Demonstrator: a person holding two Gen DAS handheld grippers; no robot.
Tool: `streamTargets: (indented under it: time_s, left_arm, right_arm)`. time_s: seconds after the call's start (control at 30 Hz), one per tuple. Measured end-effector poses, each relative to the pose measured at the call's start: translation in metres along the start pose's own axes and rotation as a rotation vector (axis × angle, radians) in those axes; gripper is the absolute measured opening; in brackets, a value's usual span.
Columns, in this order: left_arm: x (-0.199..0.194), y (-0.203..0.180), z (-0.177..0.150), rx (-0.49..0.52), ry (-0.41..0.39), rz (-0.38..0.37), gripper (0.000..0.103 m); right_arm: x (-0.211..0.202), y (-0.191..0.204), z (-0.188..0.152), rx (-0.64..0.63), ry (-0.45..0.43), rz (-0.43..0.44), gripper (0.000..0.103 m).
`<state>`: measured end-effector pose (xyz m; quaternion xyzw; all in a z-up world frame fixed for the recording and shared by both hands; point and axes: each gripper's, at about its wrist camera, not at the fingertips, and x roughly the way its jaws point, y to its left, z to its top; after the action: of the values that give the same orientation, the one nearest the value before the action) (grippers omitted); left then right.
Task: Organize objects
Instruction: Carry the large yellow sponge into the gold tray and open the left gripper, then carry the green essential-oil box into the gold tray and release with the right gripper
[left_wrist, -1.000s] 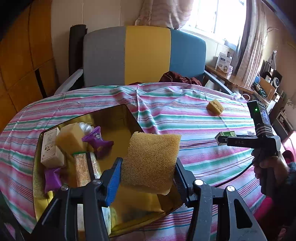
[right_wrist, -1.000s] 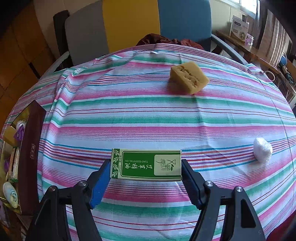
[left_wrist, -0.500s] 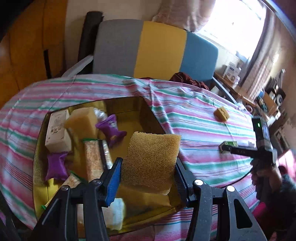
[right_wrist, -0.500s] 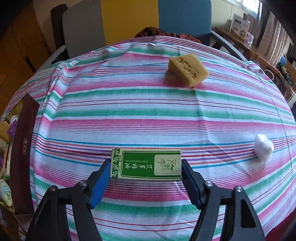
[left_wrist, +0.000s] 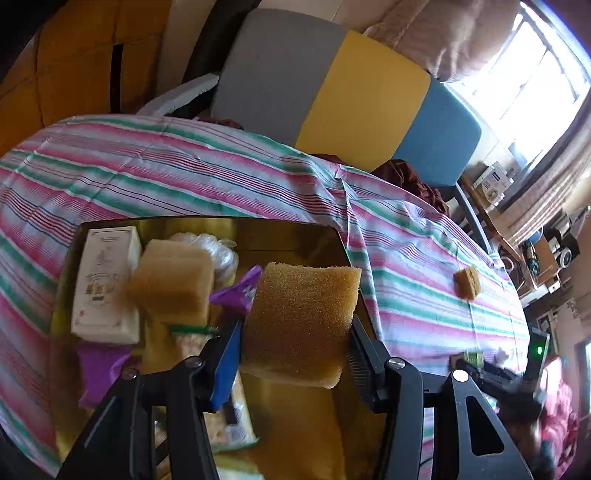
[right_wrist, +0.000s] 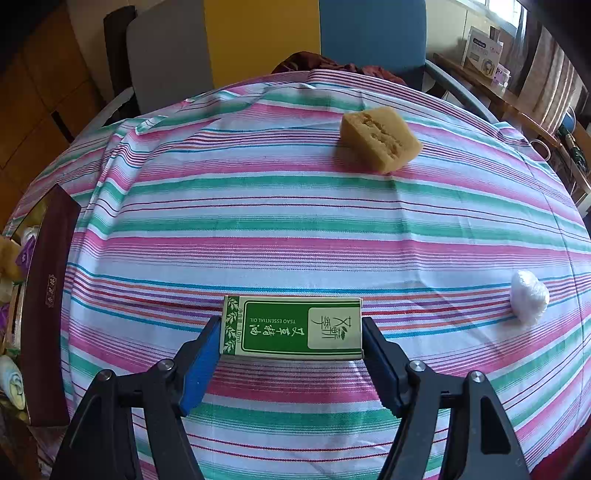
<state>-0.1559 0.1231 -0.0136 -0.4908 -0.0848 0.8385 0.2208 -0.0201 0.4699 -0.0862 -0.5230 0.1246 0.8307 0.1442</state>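
- Sponge (left_wrist: 301, 317): a yellow-brown block clamped between the jaws of the left gripper (left_wrist: 295, 332), held over the open gold-lined box (left_wrist: 207, 225) that sits on the striped tabletop (left_wrist: 147, 173).
- Inside the box lie a white carton (left_wrist: 105, 284) at its far left, a second sponge block (left_wrist: 171, 280) just beside that carton, purple wrappers (left_wrist: 238, 293) and a clear packet of snacks (left_wrist: 192, 339).
- A green carton (right_wrist: 291, 328) is clamped between the jaws of the right gripper (right_wrist: 291, 354), right of the box and above the cloth.
- Further from the box, a third sponge block (right_wrist: 380, 138) rests on the tabletop.
- A small white wrapped lump (right_wrist: 529, 296) lies well to the right of the box.
- A grey, yellow and blue chair (left_wrist: 332, 92) stands behind the tabletop.
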Motion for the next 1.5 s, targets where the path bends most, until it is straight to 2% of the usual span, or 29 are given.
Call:
streamTargets:
  time_s: [0.13, 0.37, 0.67, 0.8, 1.0, 1.23, 1.37, 1.5]
  left_arm:
    - [0.024, -0.009, 0.014, -0.015, 0.023, 0.003, 0.054]
    - [0.071, -0.012, 0.025, -0.029, 0.075, 0.071, 0.054]
    - [0.085, -0.013, 0.026, -0.018, 0.081, 0.095, 0.059]
    - [0.076, -0.015, 0.024, -0.003, 0.064, 0.072, 0.068]
    - [0.043, -0.021, 0.019, 0.065, -0.006, 0.085, 0.068]
    - [-0.023, -0.006, -0.016, 0.123, -0.126, 0.131, 0.068]
    - [-0.049, 0.013, -0.041, 0.132, -0.157, 0.178, 0.068]
    - [-0.064, 0.032, -0.063, 0.120, -0.168, 0.216, 0.068]
  right_arm:
    - [0.001, -0.001, 0.000, -0.001, 0.002, 0.004, 0.074]
    - [0.000, 0.001, 0.001, -0.009, 0.003, 0.009, 0.074]
    - [0.001, -0.001, 0.002, -0.007, 0.005, 0.017, 0.074]
    - [0.001, -0.002, 0.003, -0.005, 0.004, 0.018, 0.074]
    - [0.001, -0.001, 0.003, -0.017, -0.004, 0.010, 0.074]
    - [-0.003, 0.006, 0.001, -0.051, -0.022, -0.020, 0.074]
    - [-0.018, 0.024, 0.003, -0.077, -0.052, -0.001, 0.074]
    - [-0.046, 0.072, 0.008, -0.139, -0.117, 0.087, 0.074]
